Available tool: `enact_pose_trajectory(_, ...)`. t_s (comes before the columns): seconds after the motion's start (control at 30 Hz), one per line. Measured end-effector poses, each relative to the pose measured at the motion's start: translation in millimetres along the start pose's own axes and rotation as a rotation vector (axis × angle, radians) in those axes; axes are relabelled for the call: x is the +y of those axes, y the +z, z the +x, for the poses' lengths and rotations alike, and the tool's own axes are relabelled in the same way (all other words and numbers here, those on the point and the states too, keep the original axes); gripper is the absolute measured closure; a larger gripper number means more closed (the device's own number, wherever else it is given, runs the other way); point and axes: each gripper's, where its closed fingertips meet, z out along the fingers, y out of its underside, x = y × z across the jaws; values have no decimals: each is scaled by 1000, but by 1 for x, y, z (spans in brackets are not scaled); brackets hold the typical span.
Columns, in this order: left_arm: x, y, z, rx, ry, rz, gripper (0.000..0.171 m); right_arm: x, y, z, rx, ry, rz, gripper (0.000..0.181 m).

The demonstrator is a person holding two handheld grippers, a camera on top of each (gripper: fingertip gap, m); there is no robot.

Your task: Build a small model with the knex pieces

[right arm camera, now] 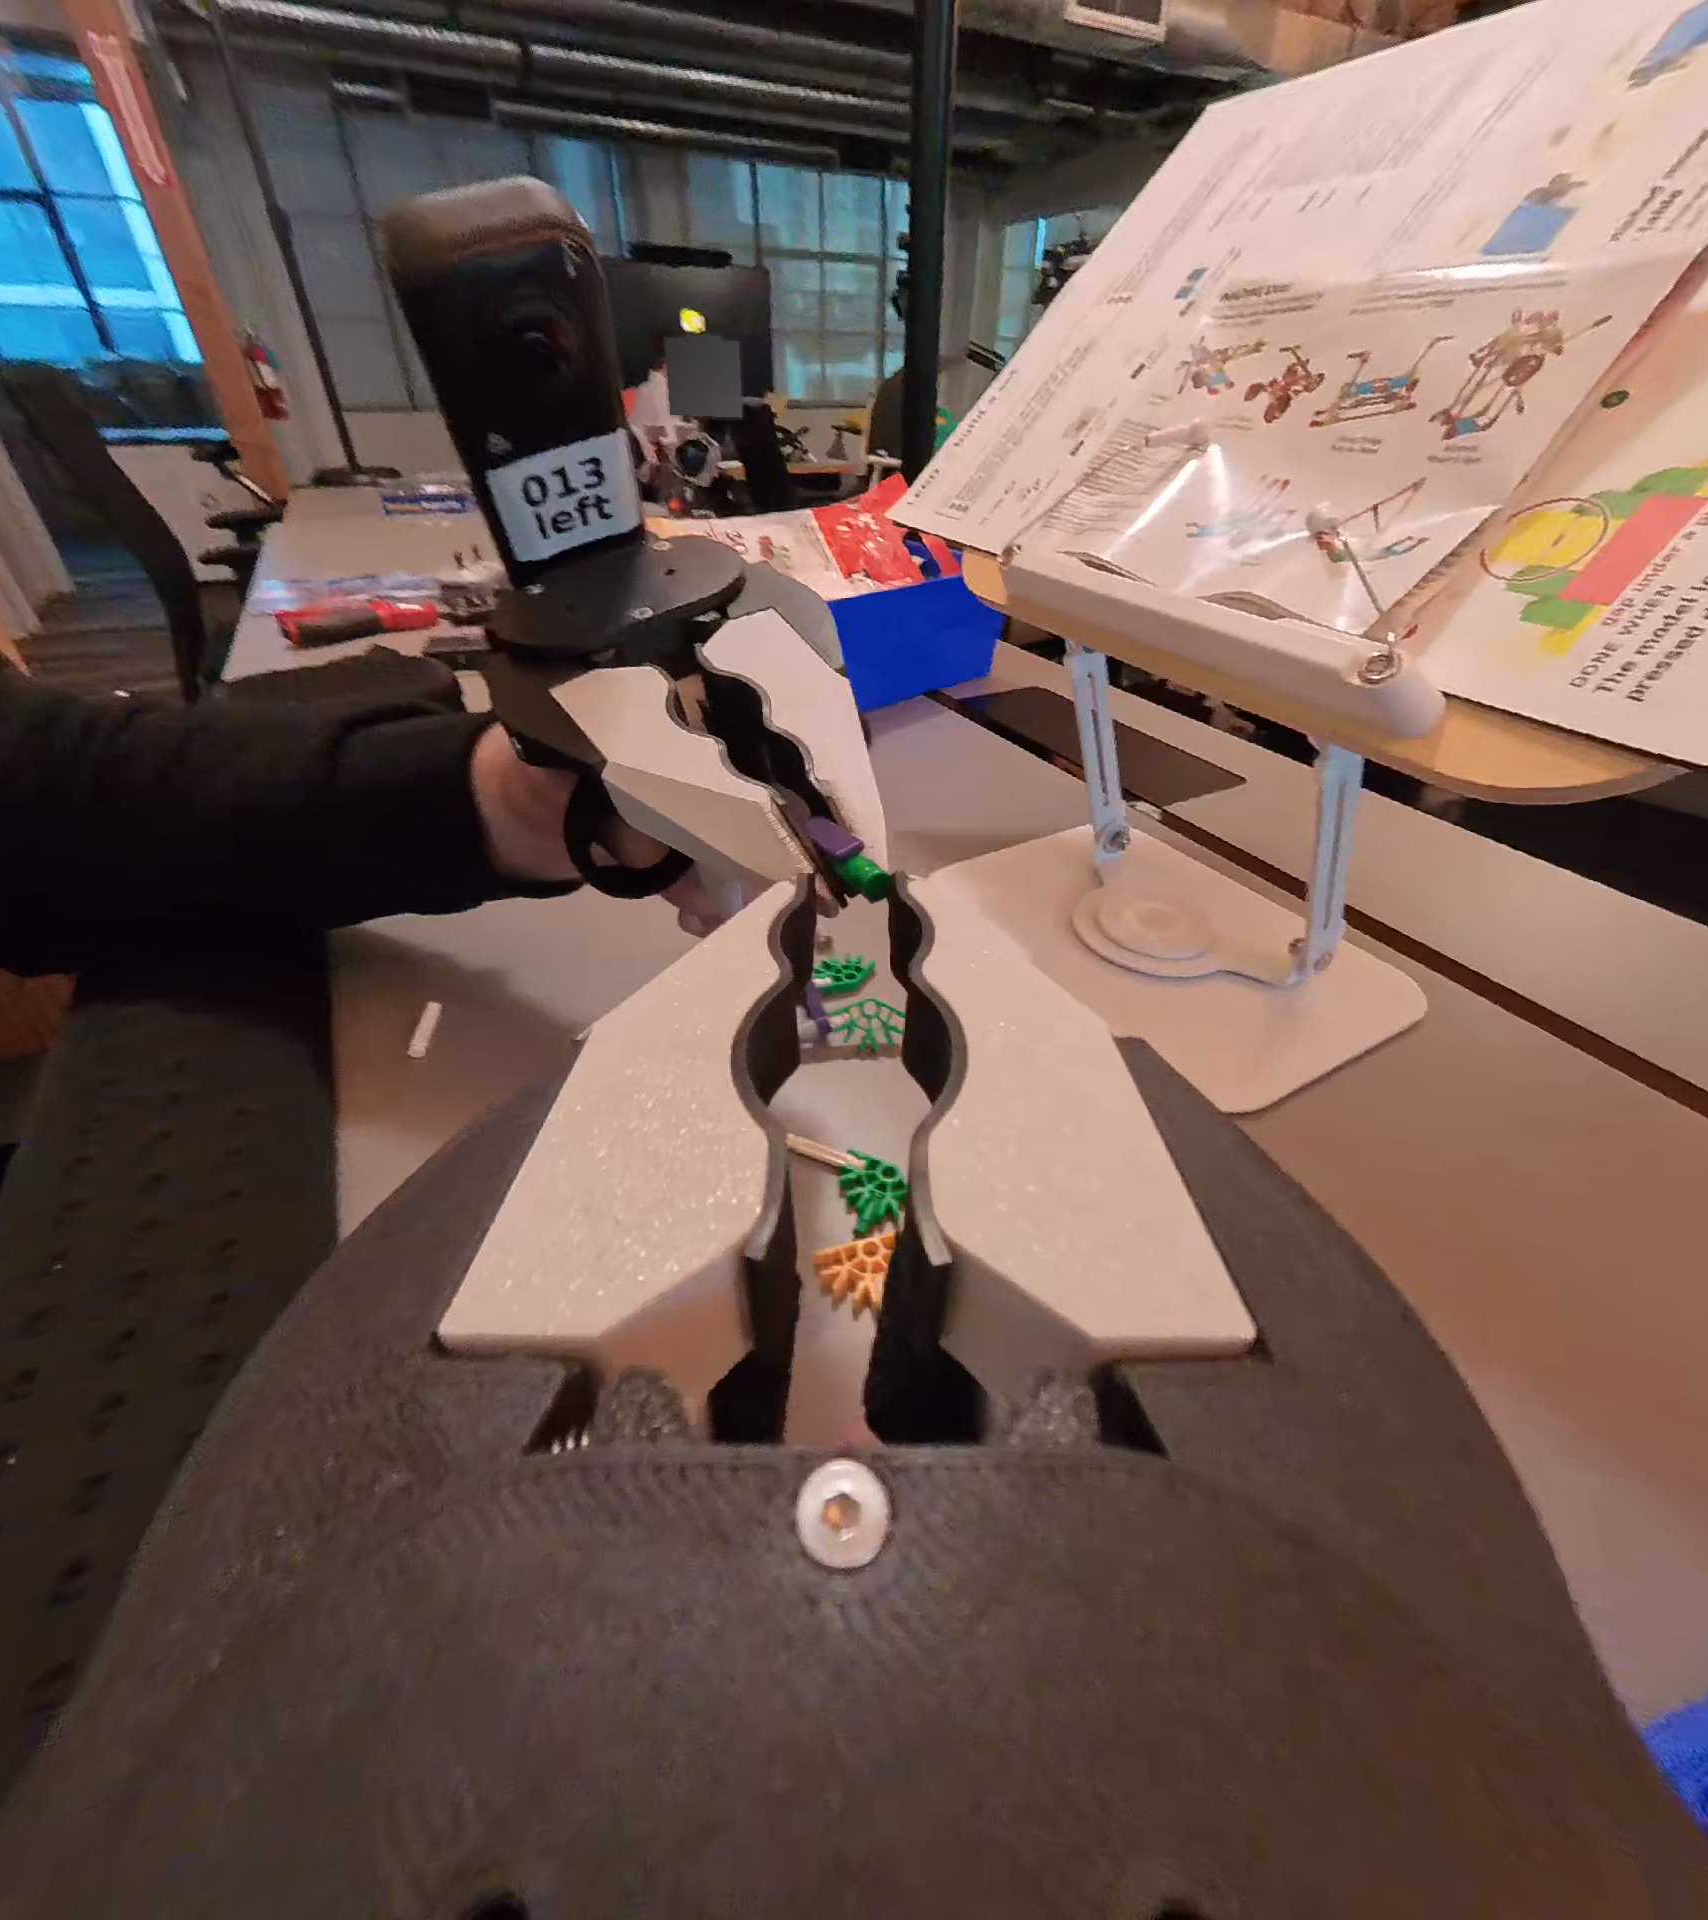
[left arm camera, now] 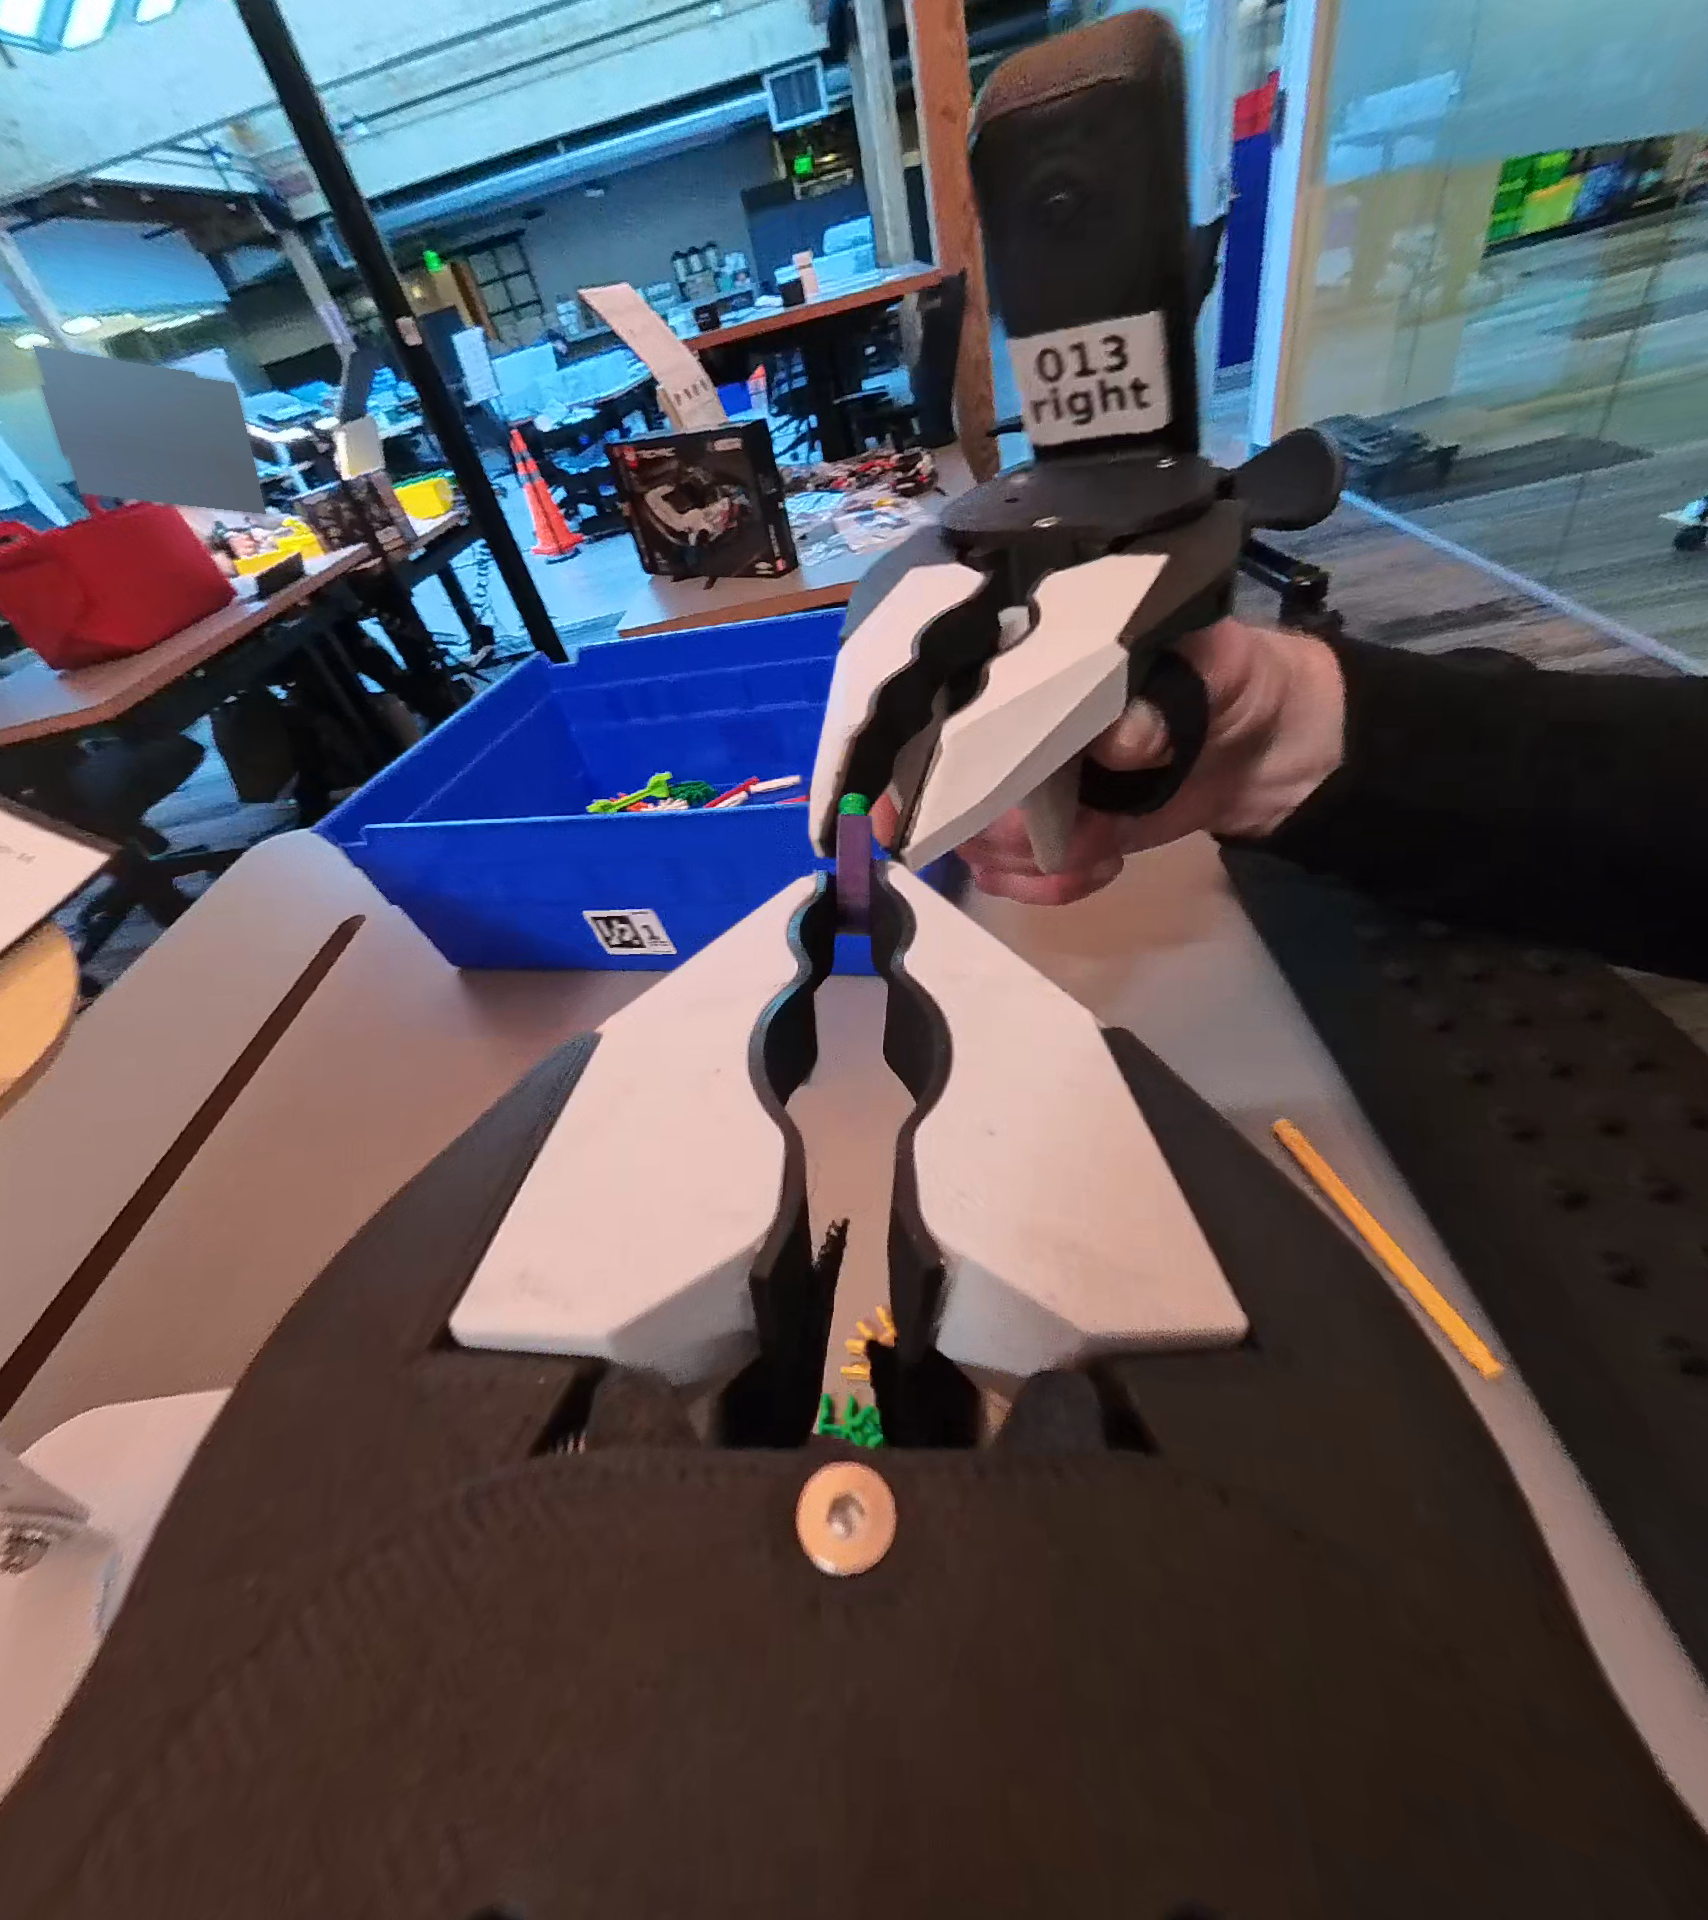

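Note:
In the left wrist view my left gripper point(left arm camera: 853, 896) is shut on a small purple connector point(left arm camera: 853, 868), held upright above the grey table point(left arm camera: 414, 1049). A short green rod point(left arm camera: 852, 803) sticks out of the connector's top. My right gripper point(left arm camera: 865, 836) comes down from above, held by a hand, with its jaws a little apart around the green rod. In the right wrist view the right gripper point(right arm camera: 852, 891) has its tips on either side of the green rod point(right arm camera: 862, 873). The left gripper point(right arm camera: 826, 844) holds the purple connector point(right arm camera: 826, 831) just beyond.
A blue bin point(left arm camera: 517, 862) with loose pieces stands behind the grippers. Green point(right arm camera: 871, 1190) and orange point(right arm camera: 855, 1268) connectors lie on the table below. A yellow rod point(left arm camera: 1385, 1247) lies beside a black perforated mat point(left arm camera: 1608, 1195). A white stand point(right arm camera: 1245, 935) holds instruction sheets at right. Less than 4 cm separates the two grippers' tips.

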Motion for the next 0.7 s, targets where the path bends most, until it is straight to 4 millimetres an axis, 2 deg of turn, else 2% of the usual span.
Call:
enact_pose_trajectory(0.13, -6, -4, 9, 64, 2, 12, 169, -5, -2, -9, -67, 30, 34, 176)
enact_pose_trajectory(0.27, -4, -5, 12, 90, -11, -4, 168, -5, 0, -10, -48, -15, 24, 177)
enact_pose_trajectory(0.53, 11, 5, -14, -117, 42, -99, 169, -1, 7, 13, 196, -154, -48, 181)
enact_pose_trajectory(0.63, 14, 5, -15, -143, 116, -144, 168, 0, 6, 12, 189, -178, -55, 181)
enact_pose_trajectory(0.7, 4, 5, -12, -98, 40, -101, 168, -7, 3, 8, 149, -154, -2, 181)
